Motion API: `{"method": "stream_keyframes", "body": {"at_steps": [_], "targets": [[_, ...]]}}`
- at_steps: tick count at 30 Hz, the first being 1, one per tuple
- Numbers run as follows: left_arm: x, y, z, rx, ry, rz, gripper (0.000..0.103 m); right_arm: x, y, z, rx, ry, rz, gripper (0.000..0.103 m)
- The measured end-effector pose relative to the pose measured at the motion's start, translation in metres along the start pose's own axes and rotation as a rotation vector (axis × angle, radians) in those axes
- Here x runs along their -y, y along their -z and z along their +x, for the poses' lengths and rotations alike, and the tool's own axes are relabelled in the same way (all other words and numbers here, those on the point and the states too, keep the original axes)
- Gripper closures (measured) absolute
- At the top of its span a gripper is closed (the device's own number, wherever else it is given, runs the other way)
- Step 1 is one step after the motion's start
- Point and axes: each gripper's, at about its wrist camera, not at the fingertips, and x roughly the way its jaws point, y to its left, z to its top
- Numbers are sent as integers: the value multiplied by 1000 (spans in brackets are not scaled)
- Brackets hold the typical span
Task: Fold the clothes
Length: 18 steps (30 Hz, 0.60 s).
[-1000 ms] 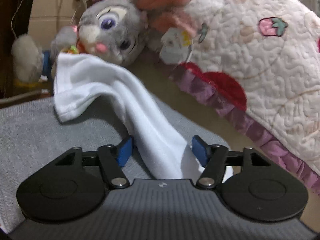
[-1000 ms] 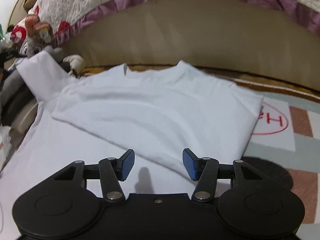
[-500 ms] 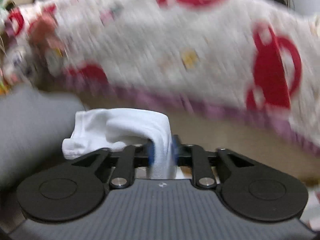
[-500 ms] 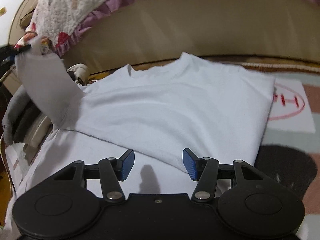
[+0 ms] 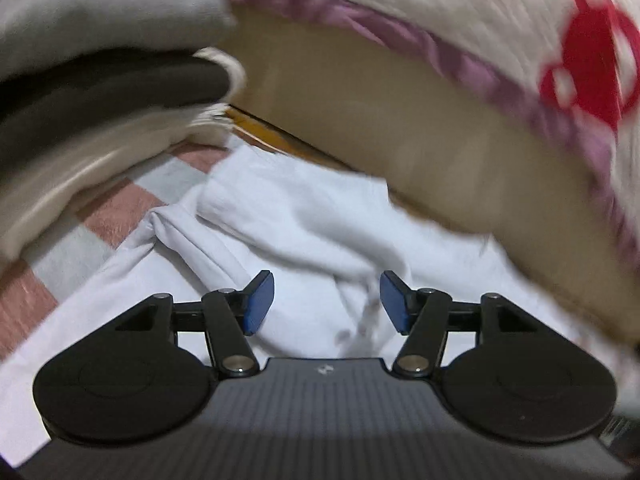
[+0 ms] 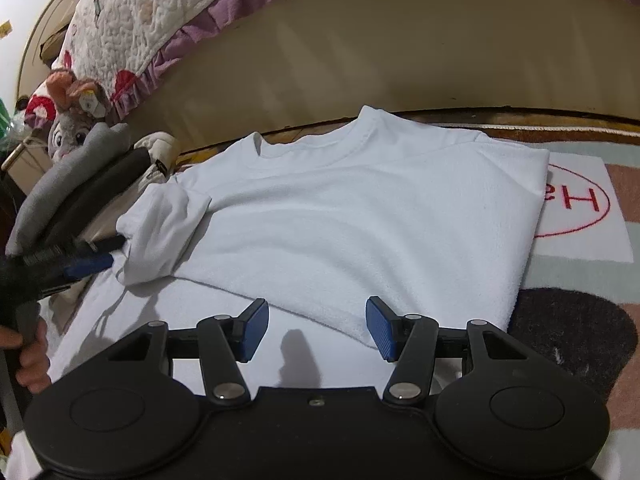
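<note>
My left hand-held gripper (image 5: 326, 302) has just been opening; its jaws stand apart over the white T-shirt (image 6: 360, 208), sleeve (image 6: 160, 236) loose. My right hand-held gripper (image 6: 316, 330) gapes empty. Stacked clothes (image 6: 72, 184) and a plush rabbit (image 6: 68, 132) crowd the left. The shirt lies on a patterned rug (image 6: 600, 240) beside the quilted bed (image 6: 132, 32).

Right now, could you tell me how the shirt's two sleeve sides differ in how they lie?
The left sleeve lies bunched and puffy on the shirt, while the right side is folded in to a flat, straight edge. The left sleeve lies right at the left gripper, whose jaws have just opened off it; the right side has no gripper at it, and the right gripper hangs open over the hem. Both are plain white.
</note>
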Motion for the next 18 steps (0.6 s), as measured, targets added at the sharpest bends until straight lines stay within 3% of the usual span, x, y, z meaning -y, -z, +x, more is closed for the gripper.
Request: {"method": "stream_keyframes", "body": {"at_steps": [3, 4, 7, 9, 11, 13, 15, 18], "targets": [[-17, -19, 13, 3, 26, -149, 45, -4, 1, 1, -2, 9, -34, 43], [-19, -27, 21, 1, 10, -162, 40, -5, 1, 2, -3, 13, -48, 43], [-15, -41, 61, -139, -147, -86, 35, -5, 1, 2, -6, 12, -45, 41], [-14, -38, 73, -114, -211, -51, 35, -4, 1, 2, -7, 9, -35, 41], [-10, -36, 79, -74, -242, 3, 42, -2, 0, 2, -10, -1, -16, 40], [0, -35, 77, -35, -256, 91, 99, 1, 1, 1, -8, -12, -9, 40], [10, -34, 62, 7, -214, 142, 99, 1, 1, 2, -7, -16, -14, 40], [28, -33, 22, 98, -77, 169, 99, 0, 2, 3, -3, -22, -25, 38]]}}
